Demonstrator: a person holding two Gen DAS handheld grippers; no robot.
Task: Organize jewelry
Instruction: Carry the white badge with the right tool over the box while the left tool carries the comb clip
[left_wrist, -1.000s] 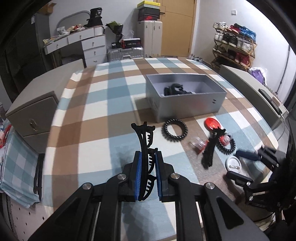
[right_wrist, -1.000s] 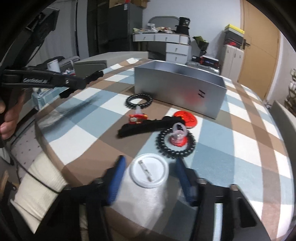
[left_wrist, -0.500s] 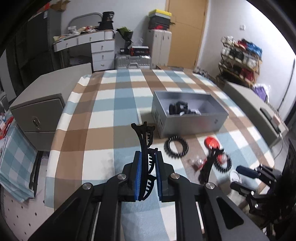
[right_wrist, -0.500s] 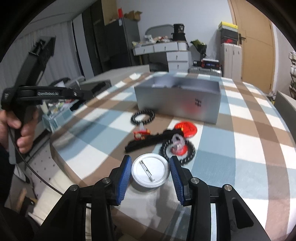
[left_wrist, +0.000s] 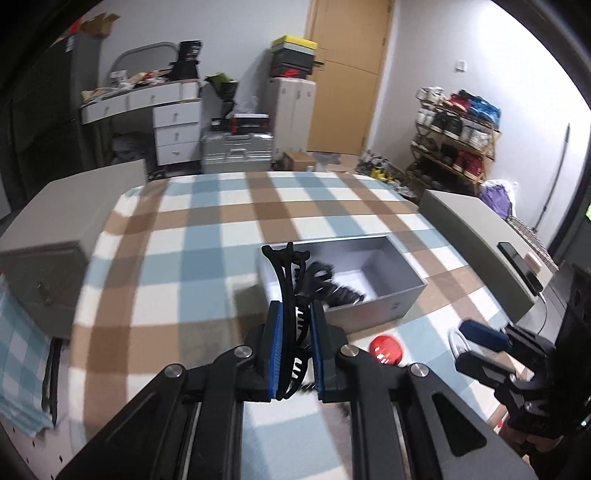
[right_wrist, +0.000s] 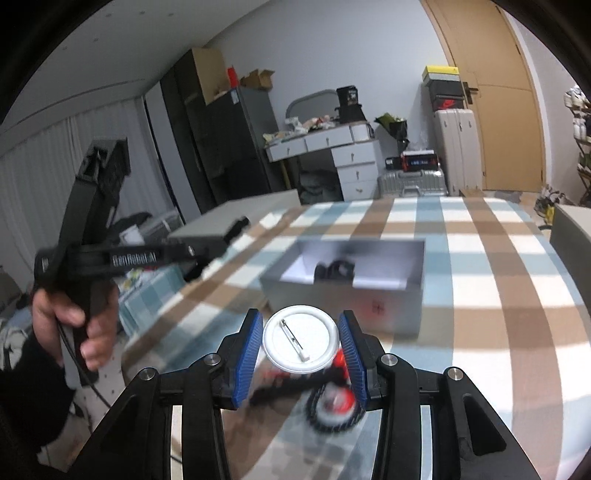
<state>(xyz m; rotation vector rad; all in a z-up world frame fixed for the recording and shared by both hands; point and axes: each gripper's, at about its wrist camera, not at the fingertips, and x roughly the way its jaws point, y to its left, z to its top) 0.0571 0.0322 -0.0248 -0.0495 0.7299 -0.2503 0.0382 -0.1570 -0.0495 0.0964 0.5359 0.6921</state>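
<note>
My left gripper (left_wrist: 294, 325) is shut on a black claw hair clip (left_wrist: 286, 280) and holds it in the air in front of the grey box (left_wrist: 388, 299), which holds dark hair items (left_wrist: 328, 284). My right gripper (right_wrist: 301, 343) is shut on a white round pin badge (right_wrist: 301, 341), back side up with its pin showing, lifted above the table. Below it lie a black clip and a black coil ring with a red piece (right_wrist: 334, 402), blurred. A red disc (left_wrist: 386, 349) lies on the table. The right gripper also shows in the left wrist view (left_wrist: 476, 347).
The checked tablecloth (left_wrist: 207, 236) covers the table. Grey cabinets stand at the left (left_wrist: 48, 236) and right (left_wrist: 480, 229). The person's hand holds the left gripper's handle (right_wrist: 85, 266) at the left of the right wrist view.
My right gripper closed on the white badge and lifted it off the table. My left gripper rose with the hair clip and moved toward the grey box.
</note>
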